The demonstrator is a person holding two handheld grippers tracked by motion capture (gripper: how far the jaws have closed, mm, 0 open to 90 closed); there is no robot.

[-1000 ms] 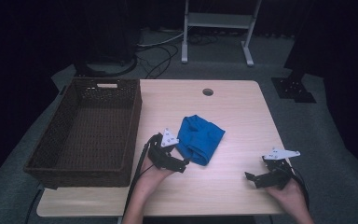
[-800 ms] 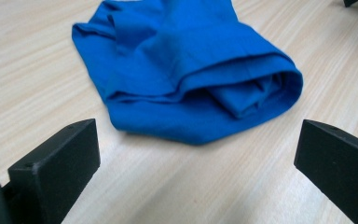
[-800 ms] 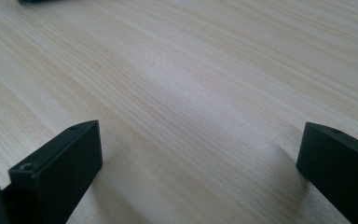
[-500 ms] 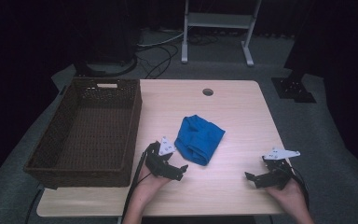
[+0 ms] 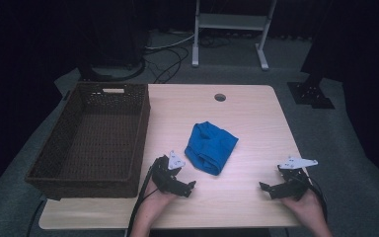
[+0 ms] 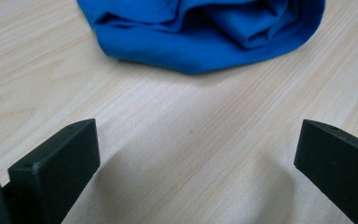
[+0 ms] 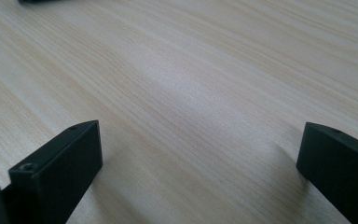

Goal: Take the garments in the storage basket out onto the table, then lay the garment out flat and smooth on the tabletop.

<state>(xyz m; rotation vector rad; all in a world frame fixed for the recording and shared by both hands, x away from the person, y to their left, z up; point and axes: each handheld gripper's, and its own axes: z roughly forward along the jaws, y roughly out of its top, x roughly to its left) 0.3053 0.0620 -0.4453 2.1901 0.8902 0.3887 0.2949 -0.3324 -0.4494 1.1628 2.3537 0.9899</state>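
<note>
We see the blue cloth [image 5: 210,146] lying crumpled near the middle of the tabletop [image 5: 246,118], right of the wicker basket [image 5: 96,136]. Our left claw [image 5: 185,185] sits low over the tabletop just beside the cloth's near edge, not touching it. In the left gripper view its jaws stand wide apart with bare wood between them and the cloth [image 6: 205,32] ahead of the tips. Our right claw [image 5: 269,190] rests near the front right of the tabletop, well apart from the cloth, jaws likewise spread wide over bare wood.
</note>
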